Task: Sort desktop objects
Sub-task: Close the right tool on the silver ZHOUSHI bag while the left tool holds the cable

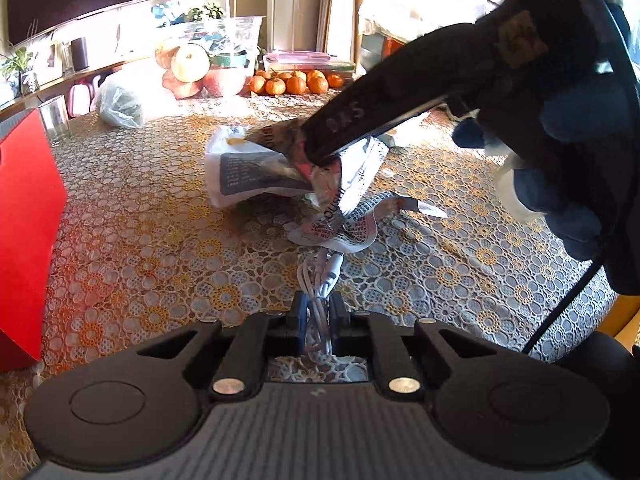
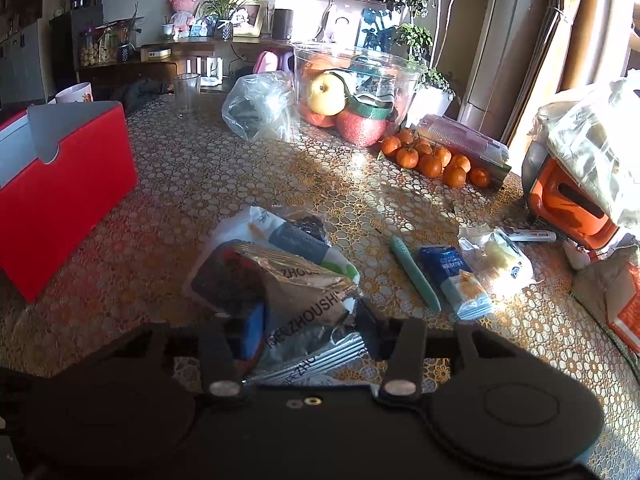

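Note:
My left gripper [image 1: 319,312] is shut on a coiled white cable [image 1: 320,280], held just above the lace tablecloth. In the left wrist view my right gripper [image 1: 320,152] reaches in from the upper right and pinches a crumpled foil snack wrapper [image 1: 352,176]. In the right wrist view the right gripper [image 2: 308,328] is shut on that foil wrapper [image 2: 304,292], printed ZHOUSHI. A white and grey packet [image 1: 248,172] lies behind it and also shows in the right wrist view [image 2: 296,236]. A red-printed white wrapper [image 1: 340,232] lies on the cloth below.
A red open box [image 2: 68,184] stands at the left. A green pen [image 2: 414,272], blue sachet [image 2: 456,280] and clear snack bag [image 2: 496,260] lie at the right. Tangerines [image 2: 432,160], a fruit bowl [image 2: 352,88], a plastic bag [image 2: 260,108] and a glass [image 2: 186,92] stand behind.

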Action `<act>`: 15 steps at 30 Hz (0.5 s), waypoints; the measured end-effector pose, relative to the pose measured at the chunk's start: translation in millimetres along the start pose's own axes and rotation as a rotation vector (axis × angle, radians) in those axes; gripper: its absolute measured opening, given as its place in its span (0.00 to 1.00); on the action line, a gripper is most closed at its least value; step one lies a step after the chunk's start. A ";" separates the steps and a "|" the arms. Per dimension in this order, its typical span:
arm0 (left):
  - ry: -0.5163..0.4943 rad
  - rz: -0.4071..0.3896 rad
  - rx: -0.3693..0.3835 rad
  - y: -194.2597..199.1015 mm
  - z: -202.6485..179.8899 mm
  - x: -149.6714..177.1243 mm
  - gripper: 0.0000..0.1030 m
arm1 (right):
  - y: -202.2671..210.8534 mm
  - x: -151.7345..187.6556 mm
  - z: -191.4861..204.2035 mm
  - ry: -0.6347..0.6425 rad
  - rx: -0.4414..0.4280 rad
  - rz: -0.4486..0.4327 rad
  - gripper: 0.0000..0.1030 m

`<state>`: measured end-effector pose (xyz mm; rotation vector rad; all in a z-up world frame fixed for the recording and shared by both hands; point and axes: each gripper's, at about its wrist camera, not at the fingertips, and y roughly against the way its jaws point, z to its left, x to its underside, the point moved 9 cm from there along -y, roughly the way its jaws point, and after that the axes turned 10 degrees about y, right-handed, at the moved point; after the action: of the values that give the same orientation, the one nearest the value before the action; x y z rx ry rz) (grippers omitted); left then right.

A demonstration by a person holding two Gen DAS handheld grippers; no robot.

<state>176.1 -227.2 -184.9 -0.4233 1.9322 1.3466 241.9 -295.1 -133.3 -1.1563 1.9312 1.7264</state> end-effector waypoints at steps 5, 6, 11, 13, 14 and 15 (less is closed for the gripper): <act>0.011 -0.017 -0.014 5.4 4.4 -5.6 0.10 | 7.4 -2.1 -0.2 0.000 0.007 -0.011 0.47; 0.012 -0.016 -0.017 6.2 5.4 -5.8 0.10 | 8.8 -2.4 -0.5 -0.002 0.008 -0.013 0.47; 0.027 -0.012 -0.015 11.2 9.2 -7.1 0.10 | 17.1 -4.6 -3.2 -0.013 0.017 -0.024 0.46; 0.024 -0.015 -0.011 15.6 8.8 -7.1 0.10 | 20.2 -4.7 -4.5 -0.018 0.020 -0.026 0.46; 0.023 -0.019 -0.011 18.5 9.0 -7.6 0.10 | 22.1 -4.5 -5.1 -0.023 0.021 -0.028 0.46; 0.022 -0.021 -0.010 20.8 9.7 -7.8 0.10 | 23.8 -4.3 -5.7 -0.028 0.020 -0.029 0.46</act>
<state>171.9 -211.2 -167.2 -0.4639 1.9349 1.3445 229.0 -299.9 -112.6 -1.1423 1.9015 1.6955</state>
